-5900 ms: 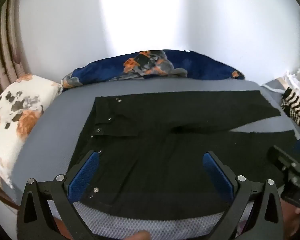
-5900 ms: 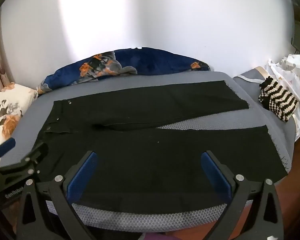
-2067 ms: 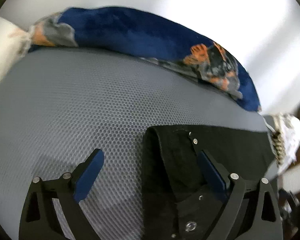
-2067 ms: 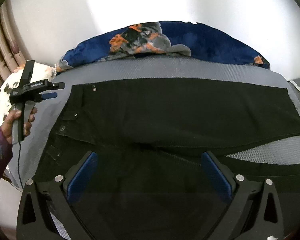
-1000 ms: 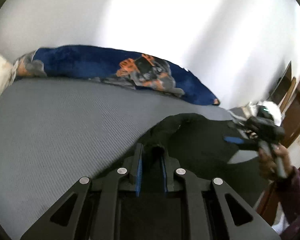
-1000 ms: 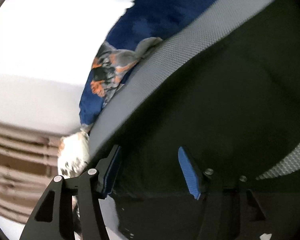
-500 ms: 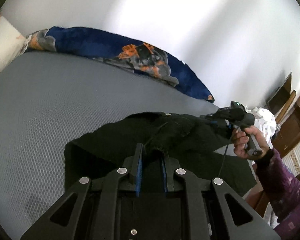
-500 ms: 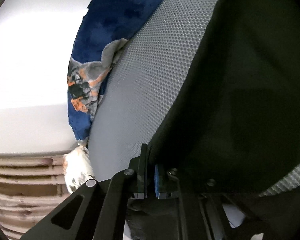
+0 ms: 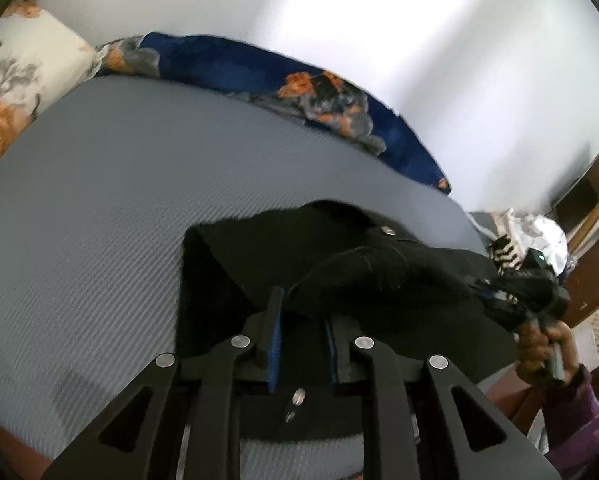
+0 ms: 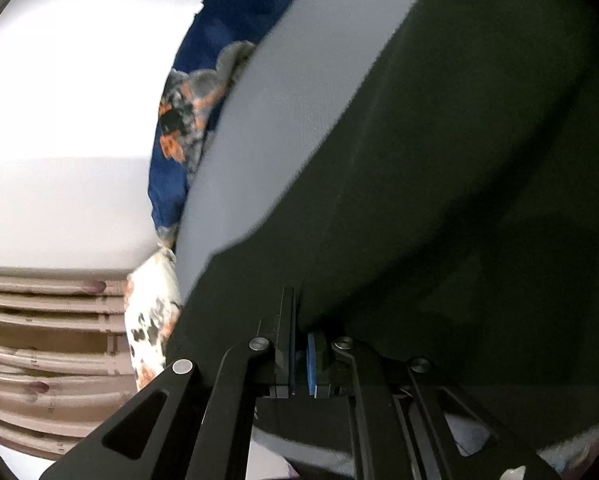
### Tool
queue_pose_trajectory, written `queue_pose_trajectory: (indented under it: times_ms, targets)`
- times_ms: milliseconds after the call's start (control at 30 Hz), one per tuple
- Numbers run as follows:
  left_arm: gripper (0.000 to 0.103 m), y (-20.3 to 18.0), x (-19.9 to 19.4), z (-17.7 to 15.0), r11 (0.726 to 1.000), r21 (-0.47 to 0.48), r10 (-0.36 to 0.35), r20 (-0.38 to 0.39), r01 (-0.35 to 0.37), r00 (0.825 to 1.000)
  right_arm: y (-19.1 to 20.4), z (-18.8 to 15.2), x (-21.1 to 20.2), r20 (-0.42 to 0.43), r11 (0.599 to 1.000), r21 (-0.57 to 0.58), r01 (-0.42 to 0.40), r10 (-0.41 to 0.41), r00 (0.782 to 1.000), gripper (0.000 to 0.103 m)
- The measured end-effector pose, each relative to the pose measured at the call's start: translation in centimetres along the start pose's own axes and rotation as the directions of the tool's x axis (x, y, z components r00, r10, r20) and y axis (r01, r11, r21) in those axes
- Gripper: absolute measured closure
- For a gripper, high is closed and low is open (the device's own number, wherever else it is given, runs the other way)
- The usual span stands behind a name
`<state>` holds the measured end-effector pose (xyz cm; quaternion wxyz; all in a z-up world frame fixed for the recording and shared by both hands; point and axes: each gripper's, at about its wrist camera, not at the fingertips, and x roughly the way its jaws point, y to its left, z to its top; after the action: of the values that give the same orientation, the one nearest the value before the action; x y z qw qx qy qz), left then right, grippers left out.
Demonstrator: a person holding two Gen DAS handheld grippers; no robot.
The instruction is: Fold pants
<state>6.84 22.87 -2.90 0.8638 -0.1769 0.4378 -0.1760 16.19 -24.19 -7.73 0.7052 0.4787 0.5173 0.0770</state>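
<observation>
The black pants are lying bunched on the grey bed, their waist end lifted into a rumpled hump with 1 silver stud showing near its top and a second stud low down by the gripper body. The cloth is looking matte and heavy, with a stitched seam running across the raised fold. The left gripper is clenching a thick fold of this waist end between its 2 blue pads, the fabric rising straight out of the jaws and spreading away toward the far side of the bed. The right gripper is gripping another edge of the pants, its jaws pressed nearly together on a thin layer of cloth, and the dark fabric is filling most of that view. In the left view the right gripper is sitting at the right edge of the pants, held by a hand in a purple sleeve. A blue flowered blanket is lying along the wall behind the bed.
</observation>
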Motion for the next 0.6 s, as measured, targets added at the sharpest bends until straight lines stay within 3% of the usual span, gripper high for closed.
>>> queue_pose_trajectory:
  times_ms: [333,600]
  targets:
    - [0.082,2.0,-0.1,-5.6,0.996,-0.006,0.088,-0.096,-0.089,0.991,-3.4,-5.4,0.2,-0.046,0.999,0.034,0.041,-0.04,0.998,0.097]
    - [0.081,3.4,0.3,-7.3,0.978,0.002,0.208,-0.147,-0.21,0.967,-5.6,-7.1,1.7,-0.077,0.996,0.062,0.058,-0.053,0.996,0.098]
